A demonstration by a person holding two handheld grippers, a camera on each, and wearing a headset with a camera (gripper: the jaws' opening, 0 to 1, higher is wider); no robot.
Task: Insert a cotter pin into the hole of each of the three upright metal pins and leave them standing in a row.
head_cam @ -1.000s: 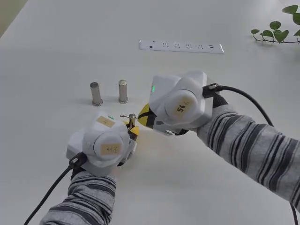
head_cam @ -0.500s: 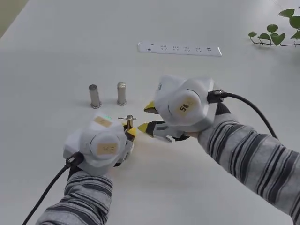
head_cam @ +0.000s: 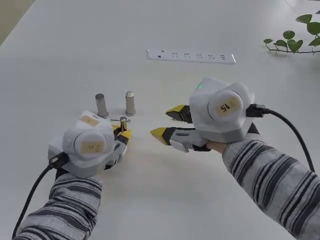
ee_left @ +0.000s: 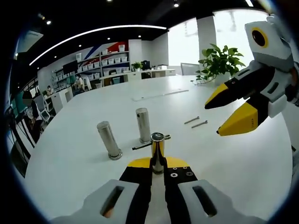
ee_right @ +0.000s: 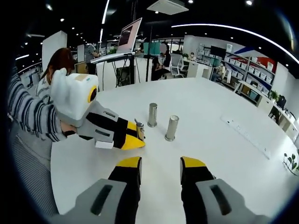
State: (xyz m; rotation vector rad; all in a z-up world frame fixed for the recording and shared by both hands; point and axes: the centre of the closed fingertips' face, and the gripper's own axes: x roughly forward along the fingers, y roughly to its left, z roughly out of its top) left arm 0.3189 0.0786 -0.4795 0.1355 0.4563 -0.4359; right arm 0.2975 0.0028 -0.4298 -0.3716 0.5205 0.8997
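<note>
Right gripper has backed off to the right since the earlier frame. It now sits well apart from the held pin, with its yellow-tipped jaws spread and nothing between them. Left gripper has brought that pin closer to the end pin and the middle pin, which stand mid-surface with no cotter pin showing in either. It's pinching the held pin low on the shaft and keeping it upright, and a cotter pin pokes crosswise through the hole near the top.

Handling-wise, these pins look like smooth, shiny steel cylinders with a little flared foot. They're probably stiff, dense for their size and a bit slippery. The footprint is narrow, so they'd likely tip with a nudge, which makes a low grip on the shaft the safe bet. The cotter pin is thin wire and looks light and easy to bend. It probably sits loose in the hole, so a jolt when setting the pin down could slide it out.

Two spare cotter pins lie flat on the matte white surface, off to the right of the standing pins. They'd be fiddly to pick up, and pinching one by an end would keep the tip free to thread.
</note>
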